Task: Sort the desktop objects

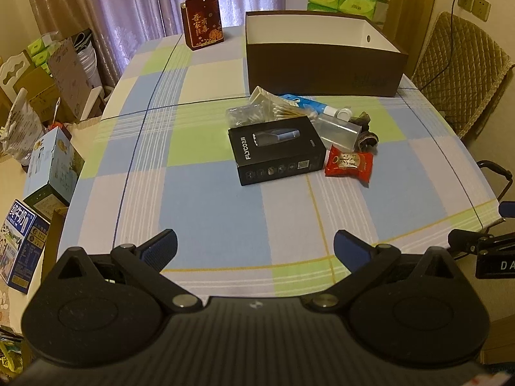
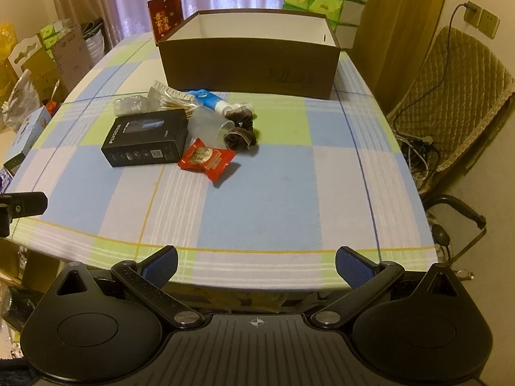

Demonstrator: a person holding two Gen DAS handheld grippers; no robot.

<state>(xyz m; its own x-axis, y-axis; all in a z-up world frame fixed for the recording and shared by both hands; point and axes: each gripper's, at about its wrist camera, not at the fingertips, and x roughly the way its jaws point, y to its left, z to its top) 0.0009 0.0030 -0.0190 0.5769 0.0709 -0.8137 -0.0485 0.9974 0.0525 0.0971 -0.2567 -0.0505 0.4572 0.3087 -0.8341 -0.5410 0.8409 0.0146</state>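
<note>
My left claw (image 1: 255, 251) and my right claw (image 2: 256, 267) both gape wide and hold nothing, poised over the near edge of a checked tablecloth (image 2: 257, 199). The clutter lies well ahead of both. A black box (image 1: 277, 152) sits ahead of my left claw; touching its right side is a red snack packet (image 2: 208, 160). Behind them lie cotton swabs (image 1: 283, 109), a blue tube (image 2: 209, 99), a clear cup (image 2: 209, 127) and dark scrunchies (image 2: 240, 136). Farther back stands an open brown box (image 2: 251, 67).
</note>
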